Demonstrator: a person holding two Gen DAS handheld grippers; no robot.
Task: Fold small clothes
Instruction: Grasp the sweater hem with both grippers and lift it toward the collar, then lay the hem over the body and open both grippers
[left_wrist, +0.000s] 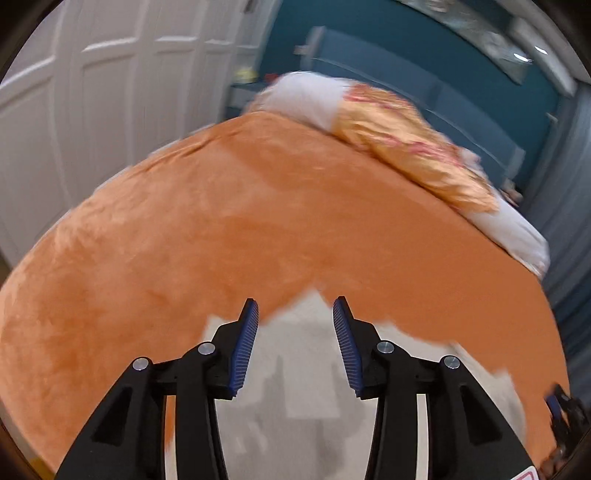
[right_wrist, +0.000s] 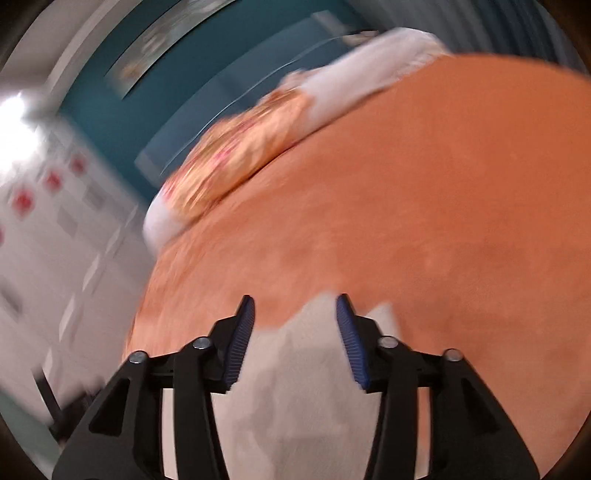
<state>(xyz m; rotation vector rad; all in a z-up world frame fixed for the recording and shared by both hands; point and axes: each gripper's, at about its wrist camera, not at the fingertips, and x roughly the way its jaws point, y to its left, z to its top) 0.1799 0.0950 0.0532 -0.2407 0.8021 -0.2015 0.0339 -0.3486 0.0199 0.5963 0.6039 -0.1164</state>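
A small pale grey-white garment (left_wrist: 299, 373) lies on the orange bedspread (left_wrist: 258, 221), right under my left gripper (left_wrist: 295, 314). The left jaws stand open above it, with cloth showing between the blue pads (left_wrist: 245, 347). In the right wrist view the same garment (right_wrist: 295, 376) lies below my right gripper (right_wrist: 295, 310), which is also open over the orange bedspread (right_wrist: 424, 203). Neither gripper holds anything. The right gripper's tip (left_wrist: 559, 402) shows at the far right edge of the left wrist view. Both views are blurred.
A white pillow with an orange floral cloth (left_wrist: 399, 140) lies at the head of the bed, also in the right wrist view (right_wrist: 236, 162). Behind it is a teal headboard and wall (left_wrist: 424, 74). White wardrobe doors (left_wrist: 92, 110) stand to the left.
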